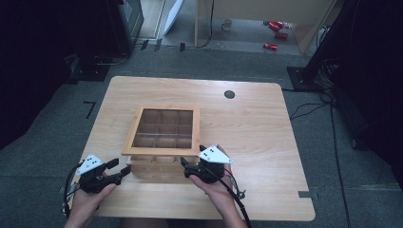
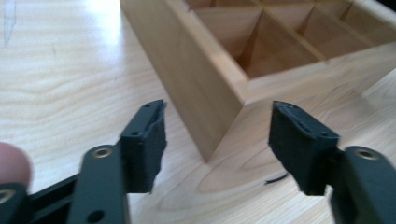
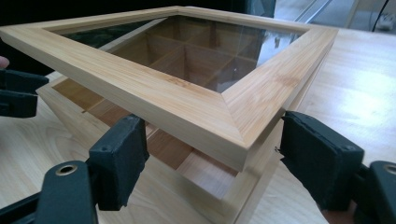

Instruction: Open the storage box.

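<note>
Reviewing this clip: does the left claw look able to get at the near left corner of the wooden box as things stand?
Probably yes. The left claw is open, and the near corner of the wooden box sits just ahead of the gap between its jaws, with bare table around it. The raised glass lid hangs over the right claw side.

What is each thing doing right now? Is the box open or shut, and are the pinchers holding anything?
Box lid: lifted at the near edge, tilted, glass pane in a wooden frame.
Wooden box: open, its visible compartments empty.
Left gripper: open, jaws either side of the box's corner, not touching it.
Right gripper: jaws astride the lid's near corner; contact unclear.
Table: the box rests on it.
</note>
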{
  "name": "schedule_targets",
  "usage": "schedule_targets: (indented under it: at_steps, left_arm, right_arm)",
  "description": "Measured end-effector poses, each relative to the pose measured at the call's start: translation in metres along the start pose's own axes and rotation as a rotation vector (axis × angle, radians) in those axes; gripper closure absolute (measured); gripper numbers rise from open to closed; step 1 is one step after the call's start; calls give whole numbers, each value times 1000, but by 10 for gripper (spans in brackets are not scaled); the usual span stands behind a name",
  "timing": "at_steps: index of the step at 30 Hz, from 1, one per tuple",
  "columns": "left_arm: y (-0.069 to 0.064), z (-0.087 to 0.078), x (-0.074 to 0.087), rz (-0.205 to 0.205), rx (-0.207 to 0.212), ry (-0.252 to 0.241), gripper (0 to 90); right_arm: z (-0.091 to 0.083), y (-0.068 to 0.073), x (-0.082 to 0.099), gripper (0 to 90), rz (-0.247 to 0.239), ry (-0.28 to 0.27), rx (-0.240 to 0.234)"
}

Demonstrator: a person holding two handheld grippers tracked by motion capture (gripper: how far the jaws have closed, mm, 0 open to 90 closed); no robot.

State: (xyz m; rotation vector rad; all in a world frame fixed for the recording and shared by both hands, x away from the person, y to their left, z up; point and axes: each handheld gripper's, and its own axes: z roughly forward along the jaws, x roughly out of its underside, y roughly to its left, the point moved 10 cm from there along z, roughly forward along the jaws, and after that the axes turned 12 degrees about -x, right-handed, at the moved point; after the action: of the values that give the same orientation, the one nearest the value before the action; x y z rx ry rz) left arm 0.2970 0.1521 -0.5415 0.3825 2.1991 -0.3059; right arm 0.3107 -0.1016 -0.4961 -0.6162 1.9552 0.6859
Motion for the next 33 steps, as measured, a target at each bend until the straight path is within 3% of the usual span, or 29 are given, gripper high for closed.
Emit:
schedule_targets:
  at_steps: [4,14,21,28,33]
  left_arm:
    - [5,5,13,12,-11,48,275]
    - [15,16,36,51,-71,130,221]
    - [14,19,37,74,-119,114,214]
    - [14,20,36,63,-113,106,215]
    - [14,20,36,67,-117,104,216]
  right_arm:
    - [-2,0,-6,235,-30,3,13]
    - [-6,-2,-30,223,-52,-33,10]
    - [-9,-7,-55,222,-95,-57,23]
    - [-9,-16,-70,222,-116,-60,44]
    - [-8,-22,-83,228,-133,-71,32]
